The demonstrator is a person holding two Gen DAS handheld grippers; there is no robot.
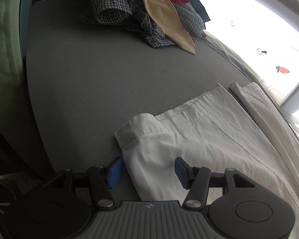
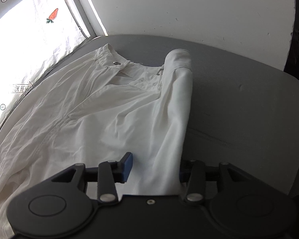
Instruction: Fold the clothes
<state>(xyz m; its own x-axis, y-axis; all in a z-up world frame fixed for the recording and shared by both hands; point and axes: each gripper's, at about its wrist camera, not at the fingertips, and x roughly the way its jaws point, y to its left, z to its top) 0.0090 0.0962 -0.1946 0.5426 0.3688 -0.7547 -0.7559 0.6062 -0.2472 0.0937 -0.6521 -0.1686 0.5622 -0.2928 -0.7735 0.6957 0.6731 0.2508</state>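
Both hand-held grippers, left [image 1: 148, 169] and right [image 2: 155, 168], jaws apart, white trousers [image 2: 113, 107] loosely between, ungripped.

Creased white cotton-like trousers [image 2: 101, 107] on matt grey felt-like table [image 1: 85, 83]

Daylight floods through the thin white carrot-print curtain [image 1: 265, 29], blown out to glare in both views. The flat grey fabric tabletop [image 1: 85, 83] stays dim, softly shadowed. Strong fisheye bending, dark vignette corners. Slightly soft focus, near black gripper housings blurred.
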